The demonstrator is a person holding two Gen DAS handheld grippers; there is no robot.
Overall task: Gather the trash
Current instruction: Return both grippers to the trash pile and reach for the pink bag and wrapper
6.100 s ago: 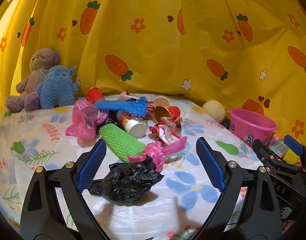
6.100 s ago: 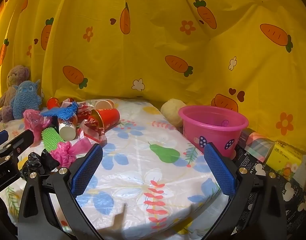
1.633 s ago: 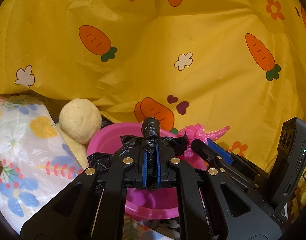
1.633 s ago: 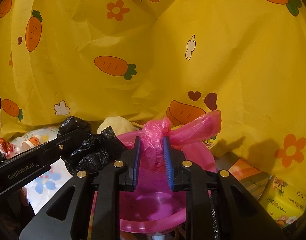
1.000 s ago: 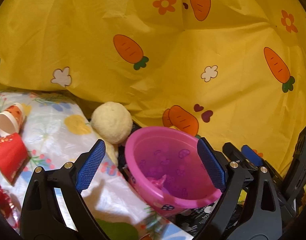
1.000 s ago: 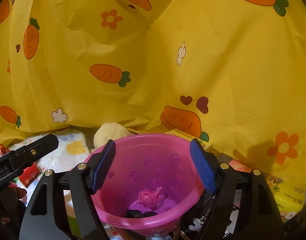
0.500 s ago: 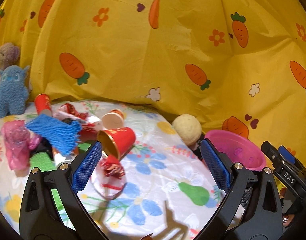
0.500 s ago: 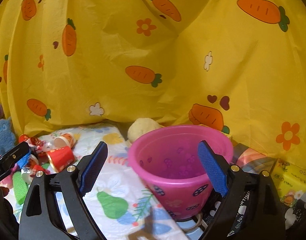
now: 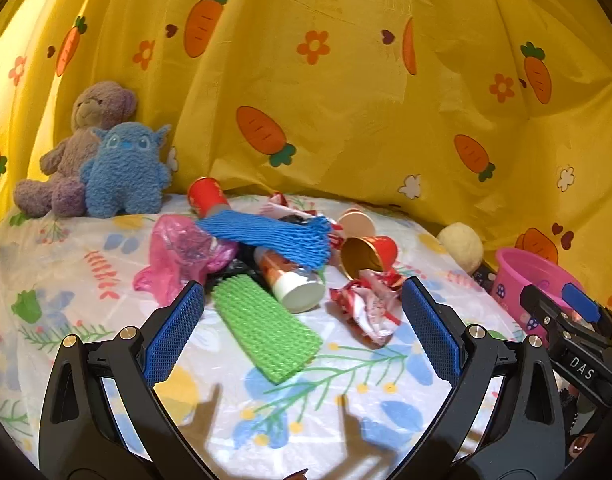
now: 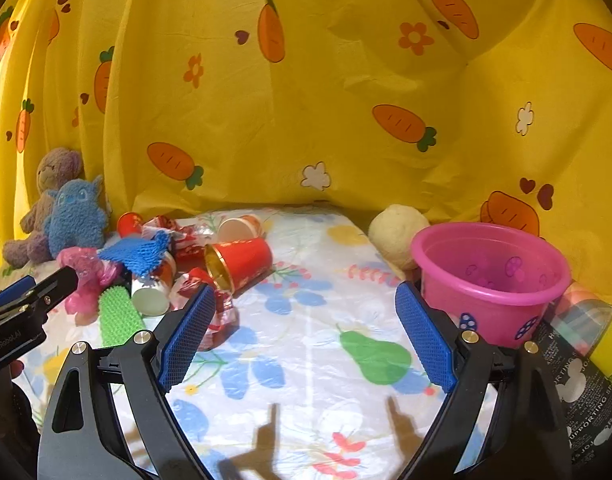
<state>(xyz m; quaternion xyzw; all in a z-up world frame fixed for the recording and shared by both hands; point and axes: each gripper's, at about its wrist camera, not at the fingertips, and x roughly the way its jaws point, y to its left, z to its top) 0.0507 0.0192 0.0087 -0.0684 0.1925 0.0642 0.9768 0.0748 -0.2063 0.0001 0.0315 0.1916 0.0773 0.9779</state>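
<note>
Both tools are wide and holding nothing. The left gripper (image 9: 302, 334) has its blue pads spread apart above the flowered table cover (image 9: 345, 396), and right between them lies the green foam net (image 9: 266, 330), flat on the cover, its near end toward the camera. Just beyond it, a bottle with a white cap (image 9: 292, 282) lies on its side, partly under the blue foam net (image 9: 270, 236) draped across the heap. Left of that, a crumpled pink bag (image 9: 178, 256). To the right, a red paper cup (image 9: 367, 254) tipped over with its gold inside showing, a pale cup (image 9: 355, 222) behind it, and a crumpled red-and-white wrapper (image 9: 365, 306) just inside the left gripper's right pad. A red can (image 9: 206, 196) sits at the far side of the heap.

Over on the right, the right gripper (image 10: 306, 332) is spread wide too, above bare table cover well apart from the heap. The pink bucket (image 10: 489, 288) stands upright at the right edge of the table, just past that gripper's right pad; what lies in its bottom can't be made out from here. A cream ball (image 10: 397, 232) sits touching the bucket's far-left side. Far left, a blue plush toy (image 9: 124, 168) leans against a purple teddy bear (image 9: 82, 140), both backed by the yellow carrot-print curtain (image 9: 345, 100).
</note>
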